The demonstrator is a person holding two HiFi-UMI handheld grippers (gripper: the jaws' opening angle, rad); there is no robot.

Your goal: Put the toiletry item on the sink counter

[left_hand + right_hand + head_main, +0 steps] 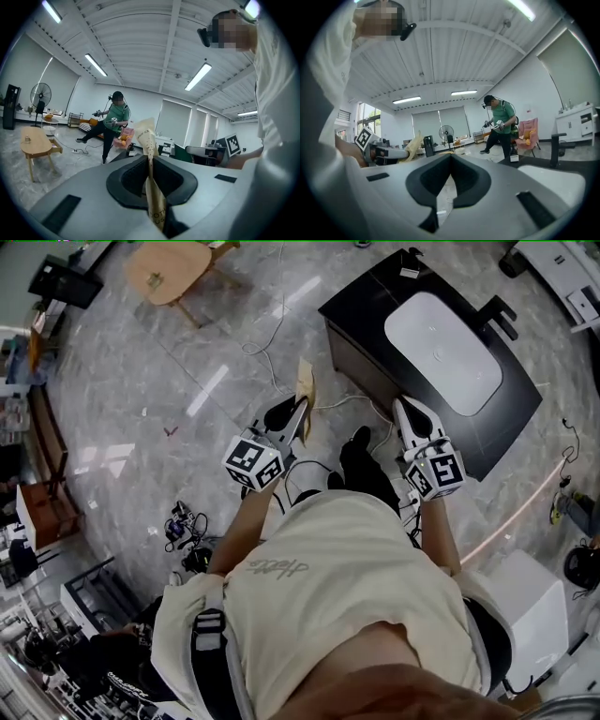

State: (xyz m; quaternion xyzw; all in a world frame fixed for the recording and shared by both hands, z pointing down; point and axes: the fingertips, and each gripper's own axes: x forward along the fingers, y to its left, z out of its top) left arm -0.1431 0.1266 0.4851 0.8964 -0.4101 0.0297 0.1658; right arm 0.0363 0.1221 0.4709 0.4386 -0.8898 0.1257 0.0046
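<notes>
A flat beige paper packet with print sticks up from my left gripper, which is shut on its lower part. In the left gripper view the packet stands upright between the dark pads, its top well above them. The black sink counter with a white basin lies ahead and to the right. My right gripper hovers over the counter's near edge, jaws together with nothing between them. The right gripper view also shows the left gripper holding the packet.
A light wooden table stands far left on the marble floor. White cables run toward the counter. Another person in a green shirt works in the room, near a standing fan. A white box sits at the right.
</notes>
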